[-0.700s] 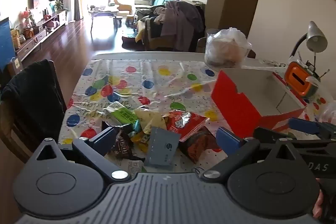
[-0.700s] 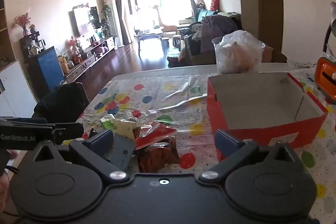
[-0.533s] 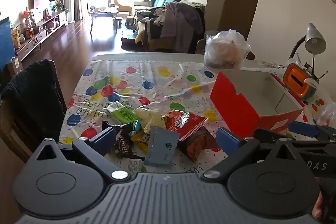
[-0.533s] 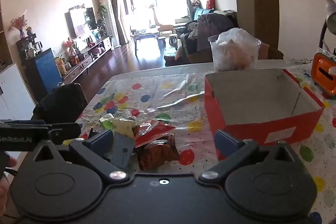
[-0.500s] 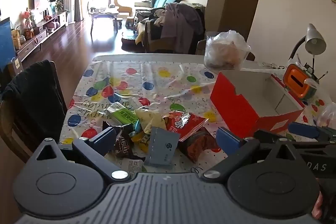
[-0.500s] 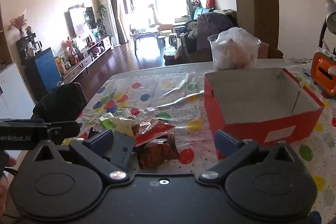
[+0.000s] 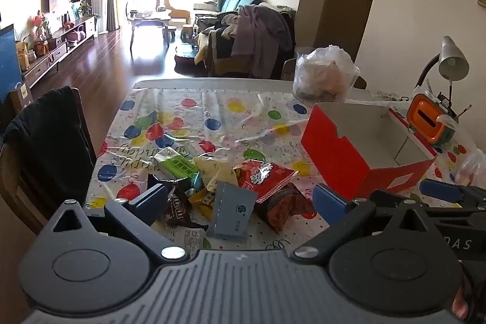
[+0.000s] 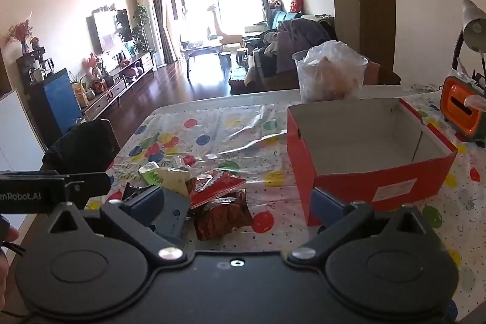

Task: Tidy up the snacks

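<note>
Both views have crept slightly nearer the snack pile (image 7: pixel 224 187) as the left gripper (image 7: pixel 240 199) and right gripper (image 8: pixel 237 202) hang wide open and empty, while the red box (image 8: pixel 370 160) stands open-topped beside it on the bench (image 7: pixel 212 111), ready for filling.

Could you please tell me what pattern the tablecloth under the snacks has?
Coloured balloons on white; the tablecloth shows best in the left wrist view.

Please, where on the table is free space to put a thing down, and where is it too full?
Free: the tablecloth beyond the snack pile, up to the far edge, and the strip between pile and red box. The box's visible inside looks empty too. Crowded: the pile itself, and the right side around the orange device and lamp.
</note>
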